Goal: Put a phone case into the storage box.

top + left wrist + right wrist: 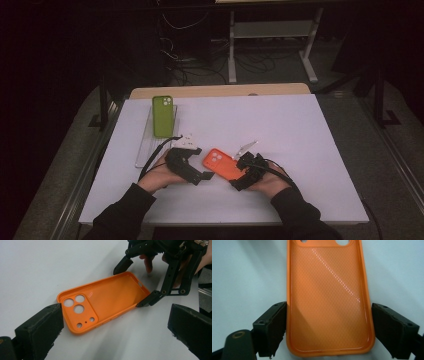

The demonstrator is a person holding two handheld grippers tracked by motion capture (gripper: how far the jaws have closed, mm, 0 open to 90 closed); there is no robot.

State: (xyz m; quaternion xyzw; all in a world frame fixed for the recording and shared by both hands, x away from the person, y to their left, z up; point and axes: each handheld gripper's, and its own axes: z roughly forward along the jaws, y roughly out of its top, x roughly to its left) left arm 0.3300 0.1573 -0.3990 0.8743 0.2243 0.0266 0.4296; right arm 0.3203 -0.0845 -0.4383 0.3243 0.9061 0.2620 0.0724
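An orange phone case (223, 164) lies hollow side up on the white table (300, 130), with its camera cut-outs toward the left hand. My right gripper (329, 327) straddles the case's plain end (329, 290), and both black pads touch its long sides, so it is shut on the case. In the left gripper view that same right gripper (135, 282) clamps the far end of the case (105, 302). My left gripper (115, 322) stands open, jaws wide apart, just short of the camera end, touching nothing. In the high view the left gripper (202, 176) and right gripper (241, 171) face each other.
A green phone case (163, 116) rests on a silver tray (145, 147) at the table's back left. A small pale tool (246, 148) lies just beyond the orange case. A wooden board (220, 91) borders the far edge. Cables and desk legs lie on the floor beyond.
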